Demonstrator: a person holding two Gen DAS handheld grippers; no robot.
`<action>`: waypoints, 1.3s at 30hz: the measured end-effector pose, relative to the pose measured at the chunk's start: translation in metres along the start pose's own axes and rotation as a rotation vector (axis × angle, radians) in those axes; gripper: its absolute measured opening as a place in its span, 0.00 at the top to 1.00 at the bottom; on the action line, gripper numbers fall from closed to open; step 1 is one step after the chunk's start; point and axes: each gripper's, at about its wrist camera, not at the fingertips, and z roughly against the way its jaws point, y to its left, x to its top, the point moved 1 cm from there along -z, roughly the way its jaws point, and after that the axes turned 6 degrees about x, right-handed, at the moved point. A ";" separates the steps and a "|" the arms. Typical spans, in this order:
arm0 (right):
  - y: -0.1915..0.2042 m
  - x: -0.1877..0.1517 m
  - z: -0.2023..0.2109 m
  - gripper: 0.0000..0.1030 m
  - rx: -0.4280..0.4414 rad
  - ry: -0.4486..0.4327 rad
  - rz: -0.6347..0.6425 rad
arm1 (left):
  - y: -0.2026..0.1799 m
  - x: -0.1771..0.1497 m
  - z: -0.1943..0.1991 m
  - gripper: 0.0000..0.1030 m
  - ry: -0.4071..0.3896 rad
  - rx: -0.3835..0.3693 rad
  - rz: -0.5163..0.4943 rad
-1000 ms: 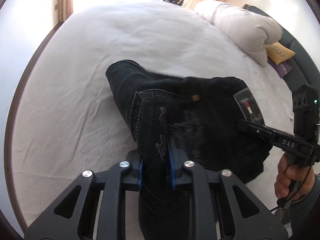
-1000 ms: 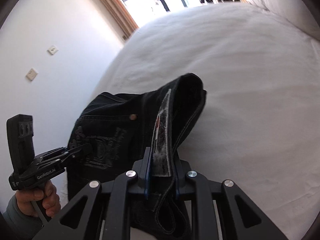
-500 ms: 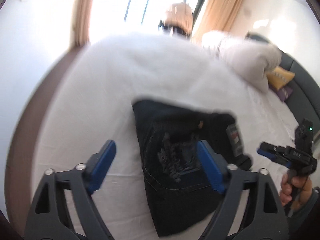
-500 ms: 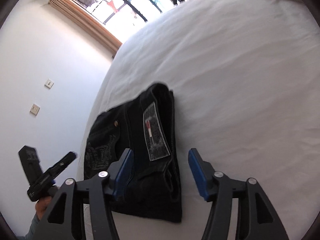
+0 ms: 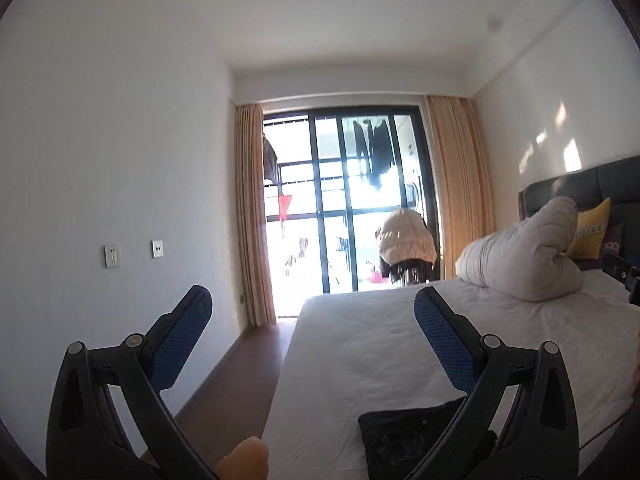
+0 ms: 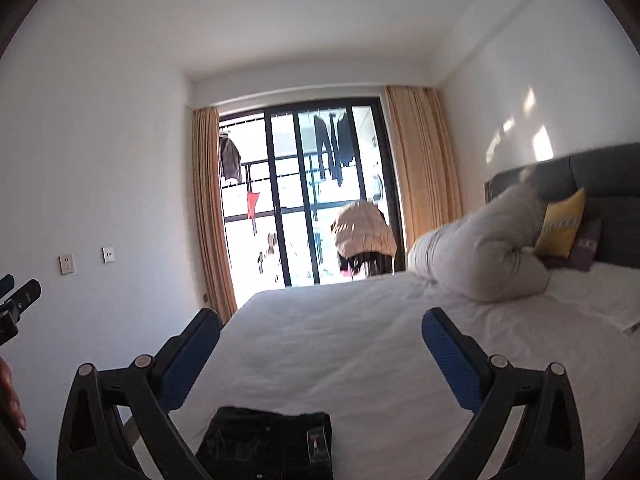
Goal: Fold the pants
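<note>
— Both claws now? The left gripper (image 5: pixel 308 308) and right gripper (image 6: pixel 320 328) gape wide, holding nothing; a second ago each pinched the denim.

— And the pants?

— Folded dark pants (image 6: pixel 268 444) lie flat at the near edge of the white bed (image 6: pixel 360 344), below both claws — which have lifted to face the window (image 6: pixel 304 196).

— Room to move?

— Bare sheet stretches ahead to the rolled duvet (image 6: pixel 476 256).

— Any writing?

— Waistband patch (image 6: pixel 318 442) — unreadable.
</note>
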 end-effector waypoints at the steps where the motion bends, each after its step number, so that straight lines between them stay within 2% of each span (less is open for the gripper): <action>1: 0.006 0.010 0.007 0.00 -0.001 -0.032 0.007 | 0.004 0.009 0.010 0.00 -0.022 -0.009 0.024; 3: 0.017 0.031 0.030 0.00 -0.001 -0.116 0.026 | 0.011 0.022 0.024 0.00 -0.018 -0.052 0.068; 5: 0.021 0.043 0.046 0.00 -0.001 -0.142 0.050 | 0.012 0.030 0.029 0.00 0.019 -0.091 0.066; 7: 0.027 0.047 0.052 0.00 -0.008 -0.142 0.070 | 0.011 0.029 0.036 0.00 0.092 -0.099 -0.005; 9: 0.032 0.044 0.056 0.00 0.004 -0.140 0.076 | 0.005 0.023 0.035 0.00 0.123 -0.089 -0.062; 11: 0.037 0.028 0.051 0.00 0.025 -0.115 0.070 | 0.007 0.017 0.035 0.00 0.157 -0.067 -0.066; 14: 0.035 0.008 0.037 0.00 0.012 -0.040 0.056 | 0.005 -0.006 0.010 0.00 0.322 -0.018 -0.029; 17: 0.029 -0.020 0.014 0.00 -0.043 0.091 0.056 | -0.005 -0.045 -0.011 0.00 0.497 -0.020 -0.028; 19: 0.028 -0.041 -0.001 0.00 -0.061 0.188 0.047 | -0.024 -0.077 -0.024 0.00 0.592 -0.048 -0.049; 22: 0.020 -0.074 -0.021 0.00 -0.084 0.318 -0.002 | -0.055 -0.122 -0.043 0.00 0.761 -0.091 -0.021; 24: 0.016 -0.098 -0.032 0.00 -0.103 0.413 -0.049 | -0.069 -0.147 -0.046 0.00 0.836 -0.095 -0.030; 27: 0.007 -0.133 -0.050 0.00 -0.122 0.561 -0.113 | -0.077 -0.176 -0.049 0.00 0.885 -0.096 -0.054; 29: 0.009 -0.149 -0.057 0.00 -0.134 0.625 -0.119 | -0.078 -0.183 -0.051 0.00 0.900 -0.108 -0.049; 34: 0.021 -0.161 -0.063 0.00 -0.130 0.686 -0.085 | -0.080 -0.202 -0.073 0.00 0.919 -0.109 -0.044; 39: 0.038 -0.159 -0.063 0.00 -0.113 0.709 -0.066 | -0.068 -0.203 -0.075 0.00 0.939 -0.113 -0.032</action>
